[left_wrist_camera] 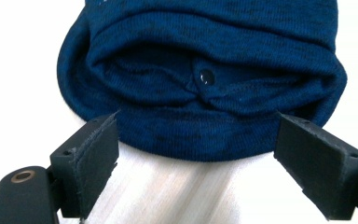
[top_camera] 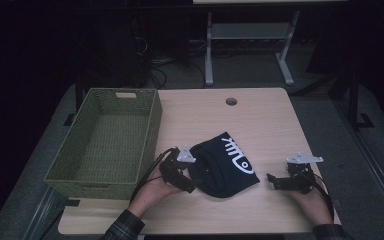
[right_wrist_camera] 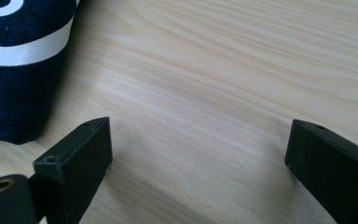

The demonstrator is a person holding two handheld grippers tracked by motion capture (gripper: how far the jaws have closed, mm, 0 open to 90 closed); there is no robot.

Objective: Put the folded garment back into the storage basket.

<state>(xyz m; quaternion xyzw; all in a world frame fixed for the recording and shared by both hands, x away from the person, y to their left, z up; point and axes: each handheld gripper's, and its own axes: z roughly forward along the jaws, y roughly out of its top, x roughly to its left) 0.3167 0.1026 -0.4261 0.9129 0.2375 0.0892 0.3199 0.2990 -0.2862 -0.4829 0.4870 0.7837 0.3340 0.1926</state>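
Risks first. My left gripper (top_camera: 186,172) sits w/ jaws spread wide at the rim of the dark blue knit hat (top_camera: 223,165), nothing clamped yet. If I close from here I may catch just the outer fold of the cuff, so the hat could peel open or slip out on the lift. The knit is soft & stretchy, so a shallow bite prob won't hold. Also the pads ride low near the table (top_camera: 270,120), so a push fwd could just shove the hat away instead of getting under it. The green woven basket (top_camera: 105,142) stands at the left of the high view, just beside my left hand (top_camera: 152,192); a careless swing could knock its wall.

Where the hat is: centre of the table, lower middle of the high view, white fish-bone print facing up. In the left gripper view the hat's opening (left_wrist_camera: 205,88) fills the upper half, between & just beyond my two pads, its near edge about level w/ the tips. My right gripper (top_camera: 280,180) is also released, jaws wide, over bare wood; in its view the hat's corner (right_wrist_camera: 21,70) lies at the upper left, outside the jaws, near the left pad but apart from it.
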